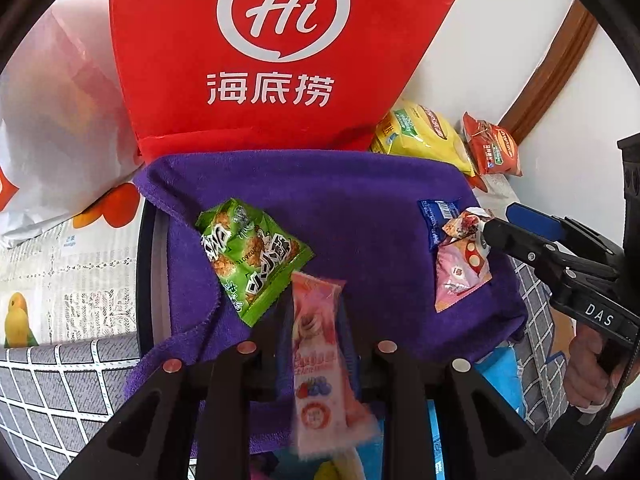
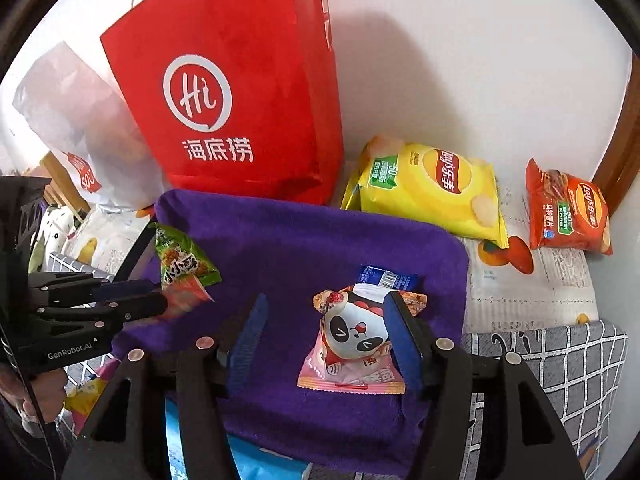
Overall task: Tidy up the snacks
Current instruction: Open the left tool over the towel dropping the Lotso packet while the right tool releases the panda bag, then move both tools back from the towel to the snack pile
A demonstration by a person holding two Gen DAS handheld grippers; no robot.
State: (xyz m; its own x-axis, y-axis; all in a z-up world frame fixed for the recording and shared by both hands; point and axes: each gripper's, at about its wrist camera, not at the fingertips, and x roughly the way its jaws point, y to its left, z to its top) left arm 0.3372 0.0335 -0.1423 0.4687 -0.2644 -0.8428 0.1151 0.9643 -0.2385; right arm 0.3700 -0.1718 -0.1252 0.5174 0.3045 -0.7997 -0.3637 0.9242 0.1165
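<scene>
My left gripper point(image 1: 314, 316) is shut on a long pink snack bar wrapper point(image 1: 318, 356) and holds it over the purple towel point(image 1: 360, 200). A green snack pack point(image 1: 250, 254) lies on the towel just left of it, also in the right wrist view point(image 2: 184, 262). My right gripper point(image 2: 326, 340) is open around a pink panda snack pack point(image 2: 352, 344) lying on the towel point(image 2: 300, 248). A blue packet point(image 2: 386, 278) and a small mixed-colour packet point(image 2: 414, 300) lie just behind it. The left gripper point(image 2: 164, 304) shows at the left of the right wrist view.
A red paper bag point(image 2: 240, 100) stands behind the towel against the white wall, with a white bag point(image 2: 80, 132) to its left. A yellow chip bag point(image 2: 432, 188) and an orange chip bag point(image 2: 568, 212) lie at the back right. More packets lie under the towel's near edge point(image 2: 260, 460).
</scene>
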